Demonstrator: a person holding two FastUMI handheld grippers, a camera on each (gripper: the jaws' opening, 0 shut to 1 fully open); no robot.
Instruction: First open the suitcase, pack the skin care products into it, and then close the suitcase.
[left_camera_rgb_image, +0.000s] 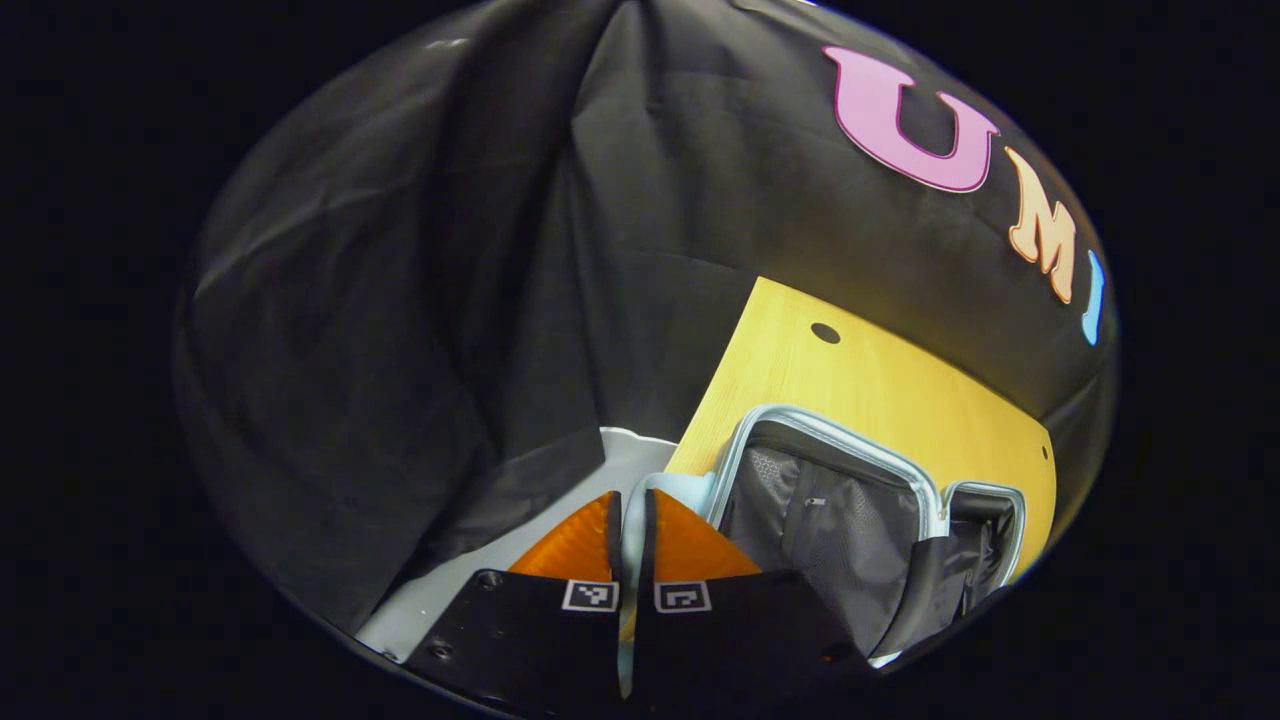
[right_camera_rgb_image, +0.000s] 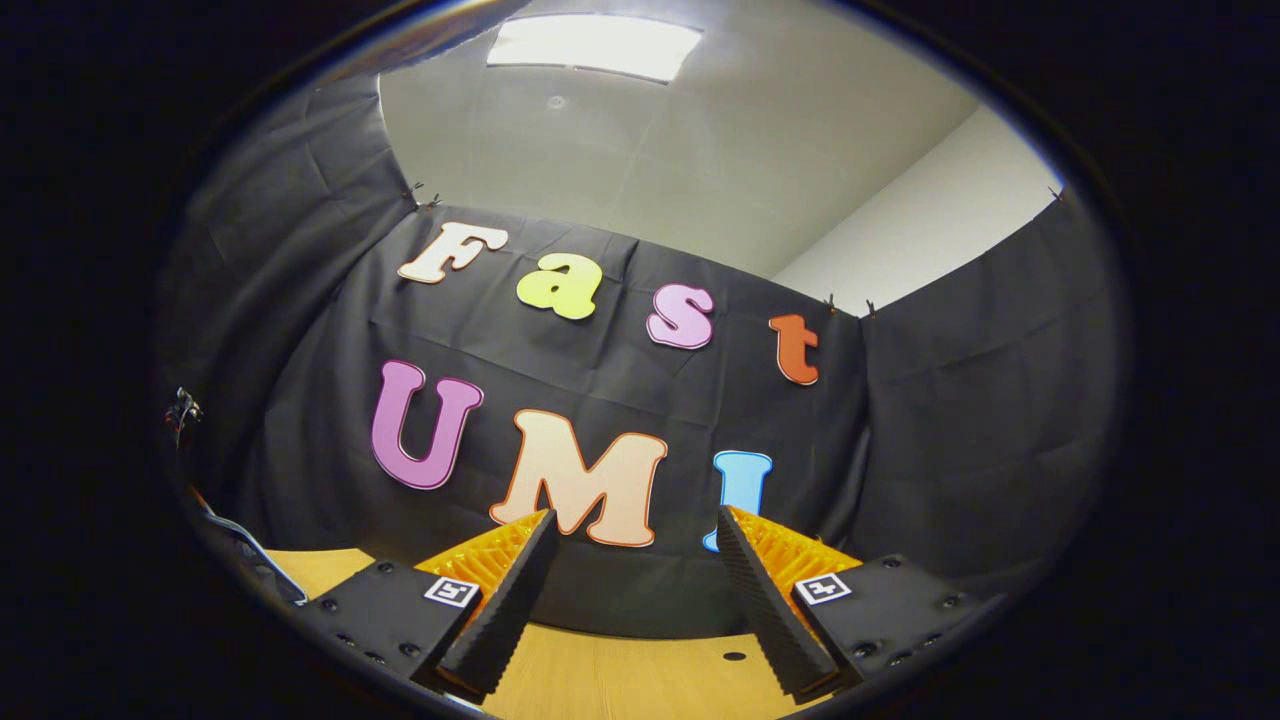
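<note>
The suitcase (left_camera_rgb_image: 830, 510) lies open on the wooden table (left_camera_rgb_image: 870, 380), showing a silver rim, grey lining and a mesh pocket. Its pale blue shell edge (left_camera_rgb_image: 685, 490) runs in between the fingers of my left gripper (left_camera_rgb_image: 631, 515). These stand almost together and appear to pinch that edge at the near left corner. My right gripper (right_camera_rgb_image: 632, 530) is open with nothing between its fingers. It tilts upward at the booth's wall, above the table's far part (right_camera_rgb_image: 620, 680). No skin care products can be made out.
A dark divider flap (left_camera_rgb_image: 930, 590) hangs between the suitcase's two halves. A round hole (left_camera_rgb_image: 825, 333) marks the tabletop near its far edge. Pale floor (left_camera_rgb_image: 620, 450) lies left of the table. The black cloth wall stands close behind.
</note>
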